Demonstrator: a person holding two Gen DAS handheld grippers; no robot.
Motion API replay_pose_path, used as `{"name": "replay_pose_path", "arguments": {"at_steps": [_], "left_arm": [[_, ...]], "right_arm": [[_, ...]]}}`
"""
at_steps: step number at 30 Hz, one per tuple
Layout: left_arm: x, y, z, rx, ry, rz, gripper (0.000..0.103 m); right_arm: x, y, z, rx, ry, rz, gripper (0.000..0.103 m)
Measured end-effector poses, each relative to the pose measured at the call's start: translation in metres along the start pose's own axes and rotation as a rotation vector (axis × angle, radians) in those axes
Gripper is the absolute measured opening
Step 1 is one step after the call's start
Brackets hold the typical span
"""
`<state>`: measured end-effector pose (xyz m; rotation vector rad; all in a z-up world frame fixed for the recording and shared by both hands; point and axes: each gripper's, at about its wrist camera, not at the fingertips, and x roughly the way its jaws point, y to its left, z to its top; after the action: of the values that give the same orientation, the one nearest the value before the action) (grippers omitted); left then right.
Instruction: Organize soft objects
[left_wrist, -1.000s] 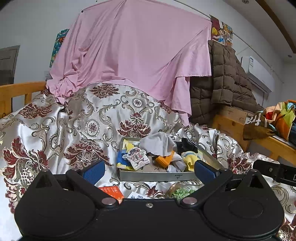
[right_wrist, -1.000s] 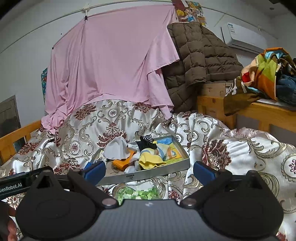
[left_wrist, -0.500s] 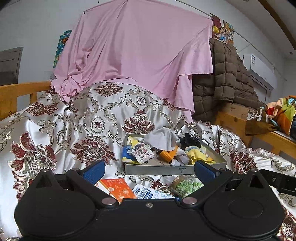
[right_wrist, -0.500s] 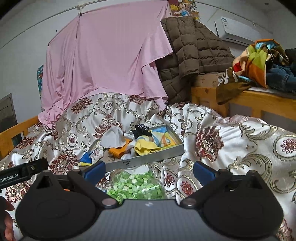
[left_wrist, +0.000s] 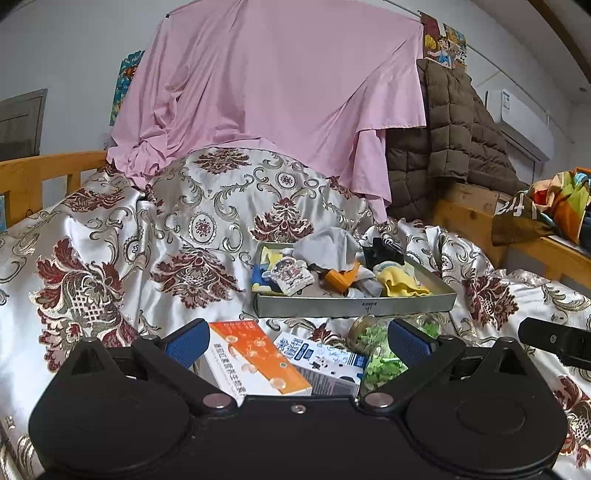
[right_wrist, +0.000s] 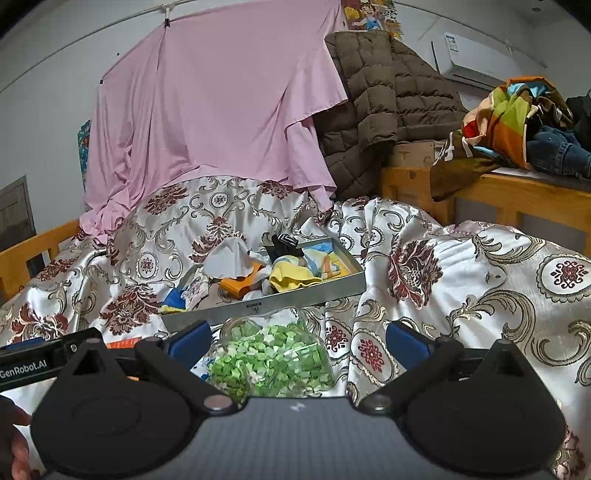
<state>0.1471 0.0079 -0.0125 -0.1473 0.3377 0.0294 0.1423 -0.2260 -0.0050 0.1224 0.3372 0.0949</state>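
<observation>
Both grippers have drawn back from the grey tray (left_wrist: 354, 306), exposing an orange box (left_wrist: 255, 360) and a green-filled bag (right_wrist: 269, 358) at its near edge. Left gripper (left_wrist: 297, 341) and right gripper (right_wrist: 297, 341) gape empty. Soft cloths (right_wrist: 291, 275) remain heaped in the tray; sorting has not begun.

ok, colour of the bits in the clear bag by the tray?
Green, some whitish; bag of green pieces shows best in the right wrist view.

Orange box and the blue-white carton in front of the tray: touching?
Touching. The left wrist view shows the orange box overlapping the blue-white carton, no gap between them.
</observation>
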Motion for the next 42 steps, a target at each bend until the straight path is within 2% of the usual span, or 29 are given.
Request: {"name": "replay_pose_path", "arguments": {"at_steps": [29, 42], "left_arm": [[-0.026, 0.0, -0.02, 0.034, 0.028, 0.024, 0.102], [-0.044, 0.0, -0.025, 0.042, 0.014, 0.025, 0.102]], "right_arm": [[-0.02, 0.002, -0.018, -0.012, 0.017, 0.001, 0.103], [-0.034, 0.002, -0.023, 0.001, 0.014, -0.008, 0.103]]}}
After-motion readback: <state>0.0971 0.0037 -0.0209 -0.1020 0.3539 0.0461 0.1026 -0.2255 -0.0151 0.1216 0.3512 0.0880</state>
